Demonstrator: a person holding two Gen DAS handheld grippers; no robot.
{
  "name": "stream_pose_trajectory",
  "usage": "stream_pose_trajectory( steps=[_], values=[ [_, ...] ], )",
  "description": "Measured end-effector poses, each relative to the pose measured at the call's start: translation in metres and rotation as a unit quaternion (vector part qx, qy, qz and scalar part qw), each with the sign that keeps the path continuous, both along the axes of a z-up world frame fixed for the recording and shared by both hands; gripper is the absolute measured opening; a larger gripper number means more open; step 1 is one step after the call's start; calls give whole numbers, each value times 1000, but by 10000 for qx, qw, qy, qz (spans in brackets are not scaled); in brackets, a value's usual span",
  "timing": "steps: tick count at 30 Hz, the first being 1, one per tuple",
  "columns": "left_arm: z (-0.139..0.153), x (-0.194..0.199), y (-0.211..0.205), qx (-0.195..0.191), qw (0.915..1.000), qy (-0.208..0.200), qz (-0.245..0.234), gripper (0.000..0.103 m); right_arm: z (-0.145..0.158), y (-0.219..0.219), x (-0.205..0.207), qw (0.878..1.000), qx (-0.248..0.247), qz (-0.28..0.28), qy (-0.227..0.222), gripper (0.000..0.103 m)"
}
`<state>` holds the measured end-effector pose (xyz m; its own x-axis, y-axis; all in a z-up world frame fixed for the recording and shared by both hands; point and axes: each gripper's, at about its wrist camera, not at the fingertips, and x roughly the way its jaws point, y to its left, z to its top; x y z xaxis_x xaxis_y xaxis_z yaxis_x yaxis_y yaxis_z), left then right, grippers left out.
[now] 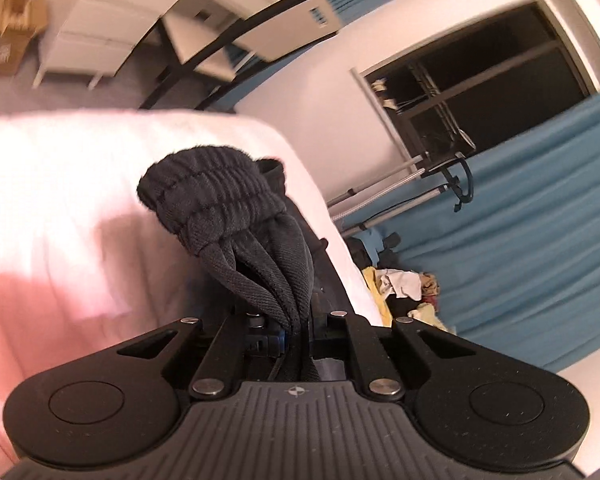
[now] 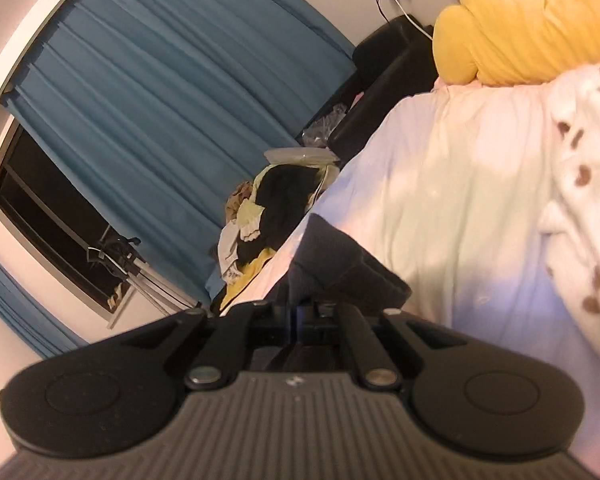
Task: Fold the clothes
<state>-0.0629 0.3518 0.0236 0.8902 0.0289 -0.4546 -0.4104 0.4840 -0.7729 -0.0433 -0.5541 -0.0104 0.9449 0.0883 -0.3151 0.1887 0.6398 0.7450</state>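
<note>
A black knit garment with a ribbed elastic band (image 1: 216, 196) bunches up in front of my left gripper (image 1: 296, 320), which is shut on its gathered fabric above the pale bed sheet (image 1: 60, 200). My right gripper (image 2: 312, 304) is shut on another part of the same black garment (image 2: 340, 268), held over the light bed sheet (image 2: 440, 200). The fingertips of both grippers are hidden by the cloth.
A pile of mixed clothes (image 2: 268, 216) lies beside the bed, also in the left wrist view (image 1: 404, 284). Blue curtains (image 2: 160, 100), a dark window (image 1: 480, 92), a yellow pillow (image 2: 532, 28), a spotted blanket (image 2: 588, 200), and white drawers (image 1: 100, 24) surround it.
</note>
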Motion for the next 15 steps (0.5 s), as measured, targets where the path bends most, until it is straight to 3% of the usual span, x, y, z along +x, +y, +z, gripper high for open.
stream_pose_trajectory(
  steps=[6,10,15],
  values=[
    [-18,9,-7,-31,9991,416,-82,11,-71,-21,5,9888,917,-459,1085,3],
    [2,43,-15,440,9977,508,-63,11,-57,-14,39,9909,777,-630,904,3],
    [26,122,-13,536,9961,704,54,11,-25,-3,117,9929,509,-780,736,3]
  ],
)
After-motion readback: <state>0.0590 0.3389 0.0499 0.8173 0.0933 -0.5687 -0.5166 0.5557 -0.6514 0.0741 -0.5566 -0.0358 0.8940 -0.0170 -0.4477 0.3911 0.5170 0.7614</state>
